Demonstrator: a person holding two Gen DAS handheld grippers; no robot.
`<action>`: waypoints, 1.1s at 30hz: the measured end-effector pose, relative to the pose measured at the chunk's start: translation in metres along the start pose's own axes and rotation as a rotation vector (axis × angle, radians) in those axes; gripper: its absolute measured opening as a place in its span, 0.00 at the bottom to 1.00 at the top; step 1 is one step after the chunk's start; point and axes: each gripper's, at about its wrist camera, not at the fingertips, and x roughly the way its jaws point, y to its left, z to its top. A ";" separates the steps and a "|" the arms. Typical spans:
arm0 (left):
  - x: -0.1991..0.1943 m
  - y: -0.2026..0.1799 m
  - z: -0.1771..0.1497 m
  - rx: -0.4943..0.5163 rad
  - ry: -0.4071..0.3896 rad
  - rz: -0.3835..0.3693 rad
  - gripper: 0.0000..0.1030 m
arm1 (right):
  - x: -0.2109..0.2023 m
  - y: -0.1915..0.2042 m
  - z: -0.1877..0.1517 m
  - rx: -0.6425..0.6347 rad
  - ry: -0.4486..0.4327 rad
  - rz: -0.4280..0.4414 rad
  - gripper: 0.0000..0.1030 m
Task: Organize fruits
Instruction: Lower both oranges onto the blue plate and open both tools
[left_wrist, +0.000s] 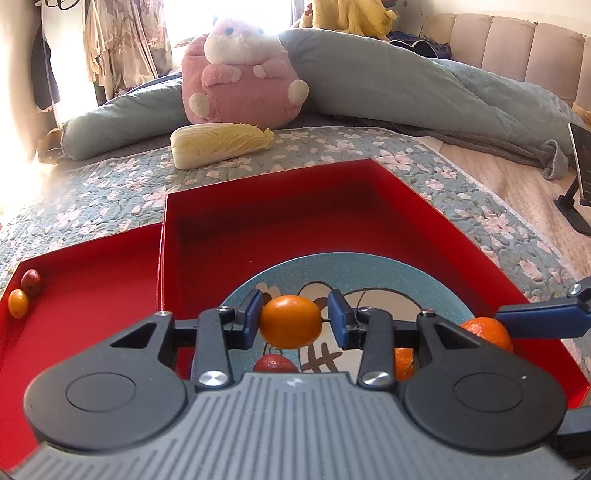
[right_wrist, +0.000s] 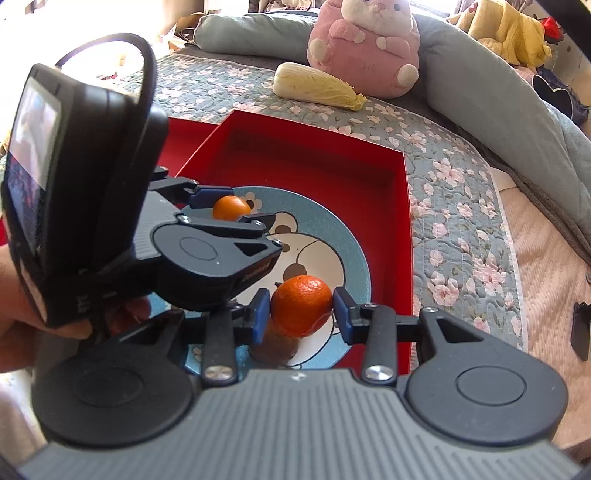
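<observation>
My left gripper (left_wrist: 295, 319) is shut on an orange kumquat (left_wrist: 290, 321), held lengthwise between its blue pads over a blue cartoon-bear plate (left_wrist: 369, 269). The plate lies inside a deep red box (left_wrist: 369, 206). In the right wrist view my right gripper (right_wrist: 301, 314) is shut on a small tangerine (right_wrist: 301, 310) above the same plate (right_wrist: 347, 236), with a dark brownish fruit (right_wrist: 275, 347) under it. The left gripper (right_wrist: 236, 206) and its kumquat (right_wrist: 231, 207) show there too. A red date (left_wrist: 275, 363) rests on the plate. Another kumquat (left_wrist: 18, 303) and date (left_wrist: 31, 282) lie in the shallow red tray (left_wrist: 92, 314).
The box and tray sit on a flowered quilt (left_wrist: 332, 155) on a bed. Behind them are a napa cabbage (left_wrist: 221, 144), a pink plush toy (left_wrist: 240, 74) and a grey-blue duvet (left_wrist: 406, 85). A phone on a stand (left_wrist: 580, 173) is at the right. A hand (right_wrist: 22, 295) holds the left gripper.
</observation>
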 end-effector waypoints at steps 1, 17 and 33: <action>0.000 0.000 -0.001 0.000 0.001 -0.003 0.44 | 0.001 -0.001 0.000 -0.001 0.002 -0.001 0.39; -0.006 -0.004 0.000 0.016 -0.025 0.007 0.61 | 0.001 -0.001 -0.001 -0.006 0.000 -0.003 0.39; -0.024 0.017 0.006 -0.001 -0.067 0.005 0.64 | 0.009 0.008 0.010 0.032 -0.005 0.010 0.39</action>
